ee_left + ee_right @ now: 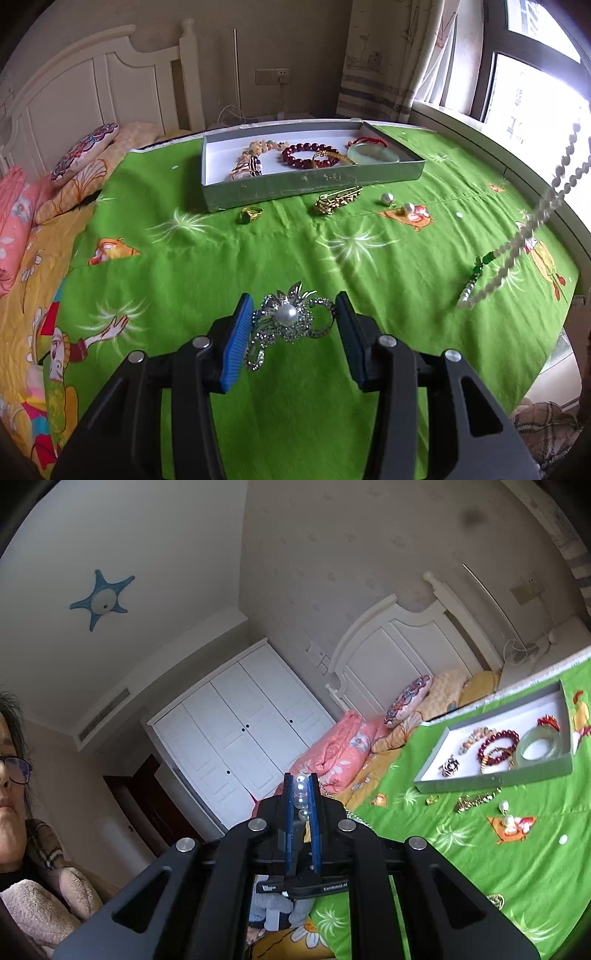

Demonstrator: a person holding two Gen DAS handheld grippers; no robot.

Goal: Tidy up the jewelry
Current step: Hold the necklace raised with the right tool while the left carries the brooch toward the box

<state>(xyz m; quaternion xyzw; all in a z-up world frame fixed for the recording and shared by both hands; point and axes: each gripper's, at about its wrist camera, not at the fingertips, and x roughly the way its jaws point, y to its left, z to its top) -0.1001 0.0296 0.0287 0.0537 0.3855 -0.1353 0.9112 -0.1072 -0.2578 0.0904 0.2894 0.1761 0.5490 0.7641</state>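
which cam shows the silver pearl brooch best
The left wrist view. The silver brooch sits right in front of the lens between the fingers of the left gripper, large and sharp, pearl centre clear. The right wrist view does not show it at all; its own gripper body fills that part.

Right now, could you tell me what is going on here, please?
A person is sorting jewelry on a green bedspread into a grey box. The left gripper holds a silver brooch between its pads. The right gripper is shut on a pearl necklace, lifted with its end trailing on the cloth.
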